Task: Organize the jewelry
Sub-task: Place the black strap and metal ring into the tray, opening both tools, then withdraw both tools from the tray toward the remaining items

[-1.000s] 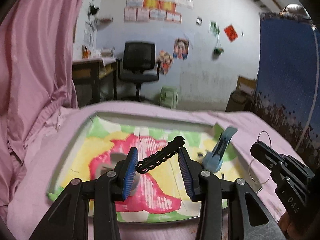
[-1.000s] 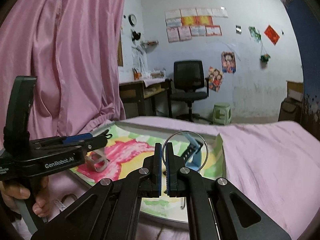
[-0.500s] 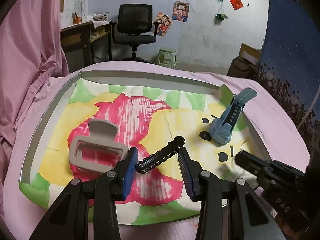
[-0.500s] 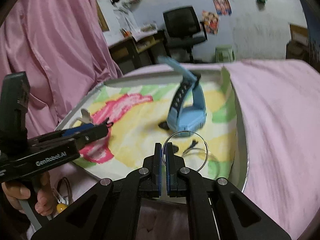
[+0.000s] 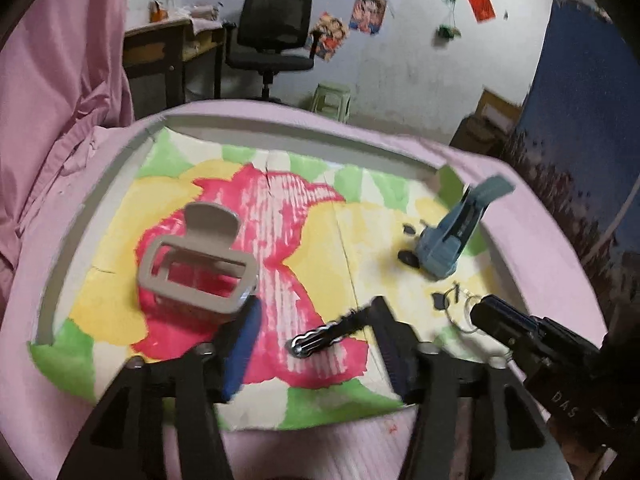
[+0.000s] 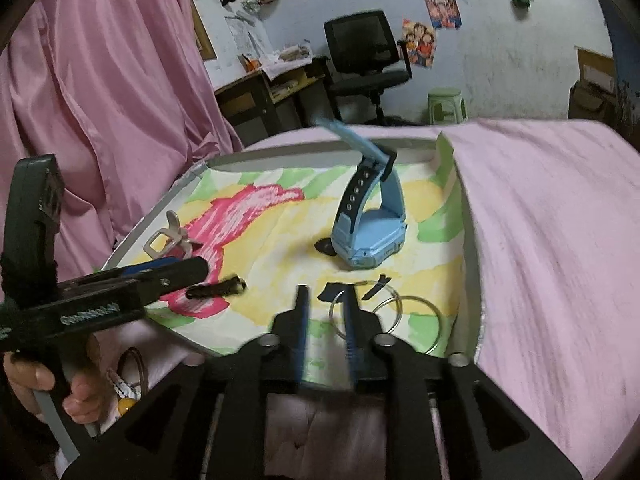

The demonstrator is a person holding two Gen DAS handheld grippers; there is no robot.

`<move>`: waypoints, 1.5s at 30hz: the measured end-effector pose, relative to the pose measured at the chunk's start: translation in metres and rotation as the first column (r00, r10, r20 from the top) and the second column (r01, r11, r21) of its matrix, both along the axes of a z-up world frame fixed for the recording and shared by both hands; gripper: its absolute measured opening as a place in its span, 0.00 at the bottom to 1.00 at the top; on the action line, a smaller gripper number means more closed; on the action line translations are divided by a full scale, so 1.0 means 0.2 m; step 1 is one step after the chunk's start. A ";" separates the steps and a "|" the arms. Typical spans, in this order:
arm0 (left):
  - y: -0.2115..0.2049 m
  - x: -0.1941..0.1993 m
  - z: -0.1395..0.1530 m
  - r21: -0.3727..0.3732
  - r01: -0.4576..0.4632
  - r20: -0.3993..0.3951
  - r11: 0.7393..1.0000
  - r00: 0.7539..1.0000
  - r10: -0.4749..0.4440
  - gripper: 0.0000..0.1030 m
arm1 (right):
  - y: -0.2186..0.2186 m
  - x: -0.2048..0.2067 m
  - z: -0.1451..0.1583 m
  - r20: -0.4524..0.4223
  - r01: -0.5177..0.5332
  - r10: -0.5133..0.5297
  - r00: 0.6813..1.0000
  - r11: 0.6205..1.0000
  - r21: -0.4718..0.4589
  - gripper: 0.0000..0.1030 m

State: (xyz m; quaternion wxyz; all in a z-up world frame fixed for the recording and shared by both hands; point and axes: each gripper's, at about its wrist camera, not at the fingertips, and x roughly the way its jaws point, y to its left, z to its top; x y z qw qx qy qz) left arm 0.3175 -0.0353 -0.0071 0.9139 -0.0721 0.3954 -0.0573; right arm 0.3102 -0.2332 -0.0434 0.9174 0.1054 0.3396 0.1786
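Right now my left hand-held gripper (image 5: pixel 316 336) has its jaws spread wide, and the black wavy hair clip (image 5: pixel 326 332) lies loose between them on the painted sheet, nearer the right finger, gripped by neither. Its blurred outline leaves me unable to tell whether it touches that finger. In the right wrist view the same clip (image 6: pixel 216 289) rests on the pink patch just past the left tool's tip.

My right hand-held gripper (image 6: pixel 325 312) is parted to a narrow gap and holds nothing; the thin silver wire hoops (image 6: pixel 404 322) lie flat on the sheet just beside its right finger, near the front right corner of the shallow grey tray (image 6: pixel 466 240).

Further in, the beige plastic claw clip (image 5: pixel 200 264) stands on the pink blot just beyond my left tool's blue pad. On the far right sits the light blue wristwatch (image 6: pixel 370 220), its strap arching upward, with small dark scraps beside it.

All of this rests on a flower-painted paper lining (image 5: pixel 120 216) inside the tray, on pink bedding (image 6: pixel 552 220).
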 end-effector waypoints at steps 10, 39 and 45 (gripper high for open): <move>0.04 -0.28 0.18 0.023 -0.041 0.210 0.999 0.977 0.035 0.81 | -0.02 -0.23 0.25 0.227 0.063 -0.049 0.973 0.996 -0.055 0.53; 0.16 -1.05 0.20 0.063 -0.072 0.446 0.995 0.894 0.037 1.00 | -0.04 -0.92 0.34 0.424 0.088 -0.040 0.905 0.992 -0.095 0.98; 0.18 -1.07 0.13 0.071 -0.051 0.383 0.996 0.924 0.020 1.00 | -0.05 -0.95 0.30 0.357 0.081 -0.036 0.934 0.990 -0.114 0.98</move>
